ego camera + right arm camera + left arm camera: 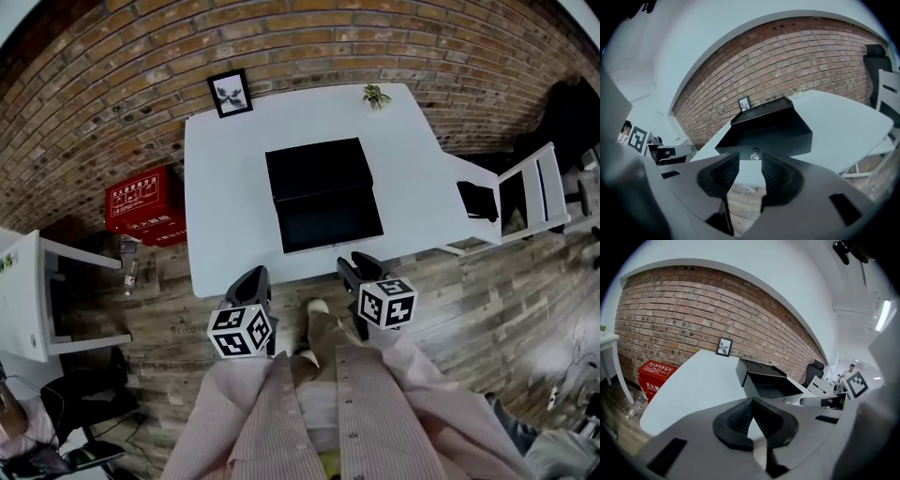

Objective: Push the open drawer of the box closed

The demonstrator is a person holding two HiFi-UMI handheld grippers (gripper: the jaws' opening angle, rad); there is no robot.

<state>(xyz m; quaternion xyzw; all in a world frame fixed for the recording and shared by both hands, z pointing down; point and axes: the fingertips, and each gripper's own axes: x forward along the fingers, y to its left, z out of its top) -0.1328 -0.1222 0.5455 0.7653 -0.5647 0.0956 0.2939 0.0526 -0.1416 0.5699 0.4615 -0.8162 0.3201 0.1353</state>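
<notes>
Fingers of the right gripper point(750, 158) stand apart, empty, framing the knob point(753, 154) of the one open drawer point(764, 133) (not touching it). The left gripper point(753, 401) has its fingers together at the tips. One box point(317, 167) sits mid-table point(225, 187).

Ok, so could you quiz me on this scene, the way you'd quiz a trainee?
1. True or false: the drawer of the box stands open.
2. Which one has its jaws apart? A the left gripper; B the right gripper.
3. Fill in: in the head view, the picture frame stands at the far ____ corner of the table.

Key: 1 true; 2 B; 3 left.
</notes>
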